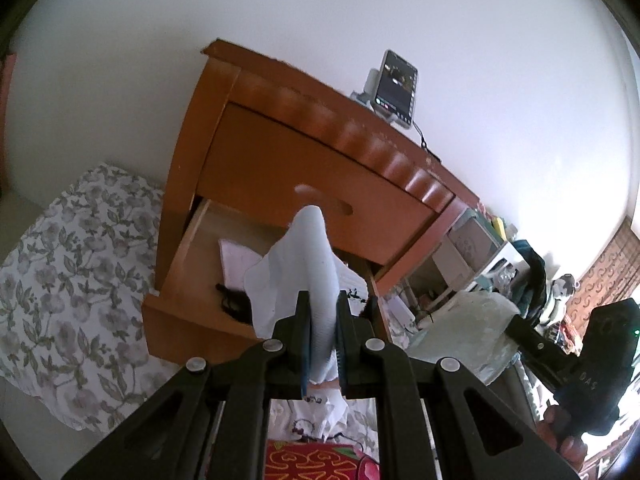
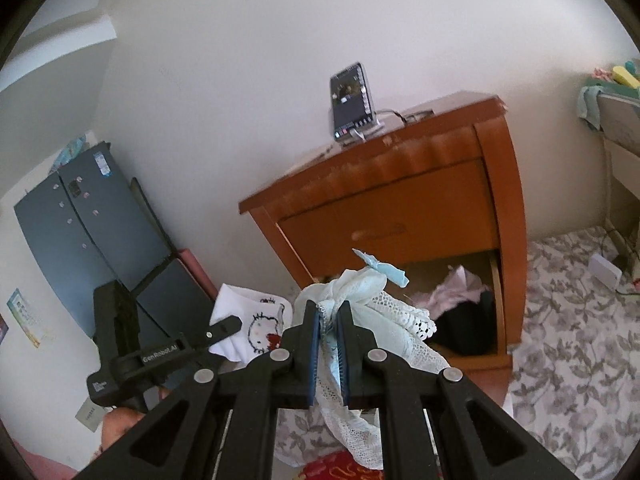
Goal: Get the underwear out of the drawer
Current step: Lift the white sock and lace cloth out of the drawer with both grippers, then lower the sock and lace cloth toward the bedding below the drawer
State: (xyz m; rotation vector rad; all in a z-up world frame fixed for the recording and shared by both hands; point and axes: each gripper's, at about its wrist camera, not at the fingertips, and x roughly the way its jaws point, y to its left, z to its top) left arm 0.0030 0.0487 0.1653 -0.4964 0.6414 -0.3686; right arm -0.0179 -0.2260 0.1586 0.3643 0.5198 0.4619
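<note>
A: Why are both ends of the cloth pinched?

B: It looks like one garment shared between two hands. The left gripper (image 1: pixel 323 312) is clamped on the plain pale-blue underwear (image 1: pixel 316 264); the right gripper (image 2: pixel 328 320) is clenched on its lacy edge (image 2: pixel 384 312). Holding it at two points probably keeps it spread and clear of the drawer (image 1: pixel 180 256).

A: So where is it now?

B: Lifted out, hanging in front of the wooden nightstand (image 2: pixel 400 184), above the open lower drawer. Other clothes remain inside.

A: Which way does it run?

B: In the left wrist view the fabric forms a long band, running from the jaws up toward the nightstand. In the right wrist view the lace drapes downward below the jaws, with a small blue tab (image 2: pixel 384 270) poking up.
</note>
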